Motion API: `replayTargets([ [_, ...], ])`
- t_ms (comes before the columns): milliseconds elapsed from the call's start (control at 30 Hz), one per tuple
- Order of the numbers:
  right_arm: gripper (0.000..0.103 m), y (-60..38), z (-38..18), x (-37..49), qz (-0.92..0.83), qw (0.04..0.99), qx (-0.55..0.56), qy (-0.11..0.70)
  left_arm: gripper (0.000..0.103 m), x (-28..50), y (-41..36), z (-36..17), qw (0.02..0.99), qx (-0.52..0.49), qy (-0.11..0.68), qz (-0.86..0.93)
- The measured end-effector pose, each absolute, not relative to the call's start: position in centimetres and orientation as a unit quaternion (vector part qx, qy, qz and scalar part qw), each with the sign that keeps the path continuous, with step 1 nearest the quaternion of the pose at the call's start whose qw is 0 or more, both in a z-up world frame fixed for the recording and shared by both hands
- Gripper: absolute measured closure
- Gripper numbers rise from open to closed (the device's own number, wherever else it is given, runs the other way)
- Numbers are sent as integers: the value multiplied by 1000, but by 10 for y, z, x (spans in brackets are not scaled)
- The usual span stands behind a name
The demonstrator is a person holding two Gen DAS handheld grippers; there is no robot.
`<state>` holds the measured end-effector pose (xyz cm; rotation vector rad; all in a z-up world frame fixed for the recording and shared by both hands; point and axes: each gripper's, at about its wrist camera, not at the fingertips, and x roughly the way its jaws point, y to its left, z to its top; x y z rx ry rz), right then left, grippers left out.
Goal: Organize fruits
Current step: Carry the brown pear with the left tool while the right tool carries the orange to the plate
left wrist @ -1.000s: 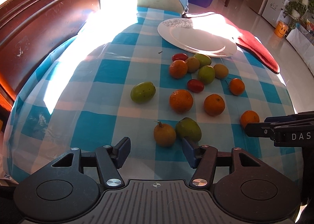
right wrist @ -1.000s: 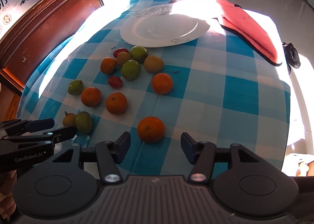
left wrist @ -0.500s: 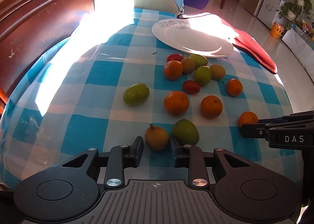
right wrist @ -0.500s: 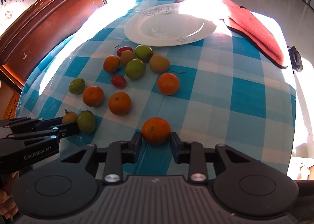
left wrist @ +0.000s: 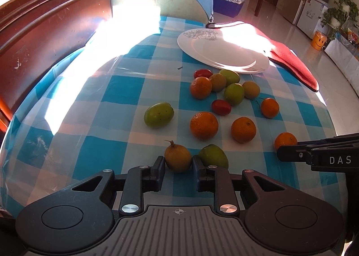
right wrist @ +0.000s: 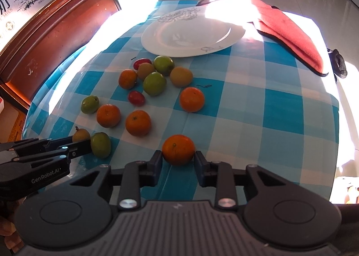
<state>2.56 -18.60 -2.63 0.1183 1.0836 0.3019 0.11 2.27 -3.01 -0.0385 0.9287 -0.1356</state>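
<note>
Several fruits lie on a blue-and-white checked tablecloth (left wrist: 125, 90) in front of a white plate (left wrist: 222, 52) that holds nothing. My left gripper (left wrist: 178, 163) is shut on a yellow-brown fruit with a stalk (left wrist: 178, 157) at the near edge; a green fruit (left wrist: 213, 156) lies just right of it. My right gripper (right wrist: 178, 158) is shut on an orange (right wrist: 178, 149) that rests on the cloth. Each gripper shows from the side in the other's view: the right gripper (left wrist: 289, 154) at the right, the left gripper (right wrist: 82, 144) at the left.
Oranges (right wrist: 138, 122), green fruits (right wrist: 154, 83) and two small red ones (right wrist: 136, 98) are scattered mid-table. A red cloth (right wrist: 289, 31) lies beside the plate (right wrist: 193, 34). A dark wooden headboard (left wrist: 44, 31) stands on the left, and the floor drops off on the right.
Both grippers' jaws have closed from wide apart onto their fruits: the left on the yellow-brown fruit, the right on the orange. Neither hand has shifted noticeably.
</note>
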Motion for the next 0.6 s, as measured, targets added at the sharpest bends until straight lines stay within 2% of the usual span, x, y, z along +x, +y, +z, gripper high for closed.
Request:
replayTargets([
  [400,72,-193,-12,36,145,855,78,492,80,12,19,-12,900,-37,428,-78],
  [467,77,-195,-8,40,149,858,81,484,80,16,18,-9,901,-41,425,-81],
  [500,85,-195,-7,42,152,858,84,483,80,19,17,-8,901,-44,424,-82],
  [600,86,-195,-7,50,156,856,87,484,80,26,15,-6,899,-52,425,-89],
])
